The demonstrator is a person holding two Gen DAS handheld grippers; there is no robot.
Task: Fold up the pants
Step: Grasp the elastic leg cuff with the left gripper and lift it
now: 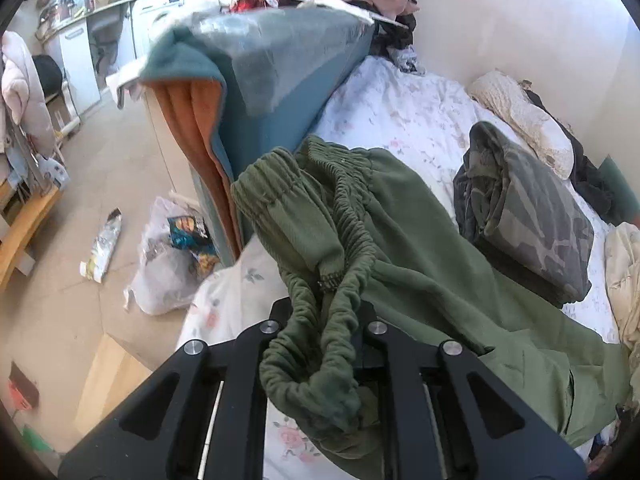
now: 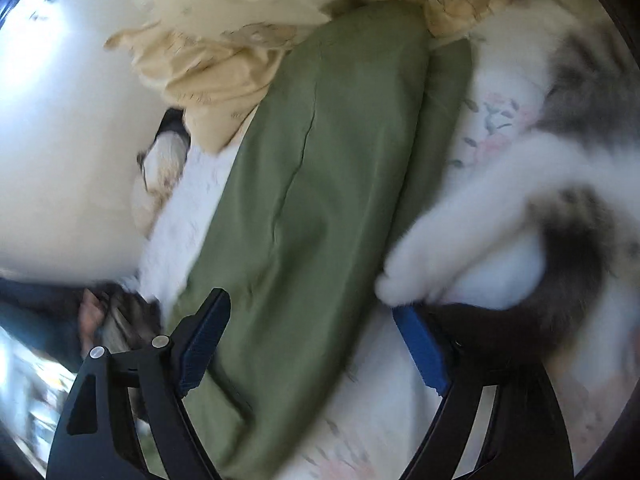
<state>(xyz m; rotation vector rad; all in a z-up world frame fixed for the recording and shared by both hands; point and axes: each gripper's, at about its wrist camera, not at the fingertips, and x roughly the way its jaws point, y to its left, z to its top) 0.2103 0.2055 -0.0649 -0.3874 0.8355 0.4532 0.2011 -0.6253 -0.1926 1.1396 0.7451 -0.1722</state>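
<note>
Pants (image 1: 420,248) lie on bed (image 1: 408,120), cat (image 2: 540,200) beside.

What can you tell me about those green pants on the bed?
The green pants look like soft olive fleece with a gathered elastic waistband. The waistband is bunched and lifted, clamped in the left gripper. The legs trail flat across the floral bedsheet. A white furry paw rests at their edge.

The left gripper (image 1: 324,320) is clamped shut on gathered green fabric, tilted downward, its black arms drawn close together. The right gripper (image 2: 312,344) is held wide apart, angled downward, its blue pads (image 2: 202,344) pressed on nothing.
</note>
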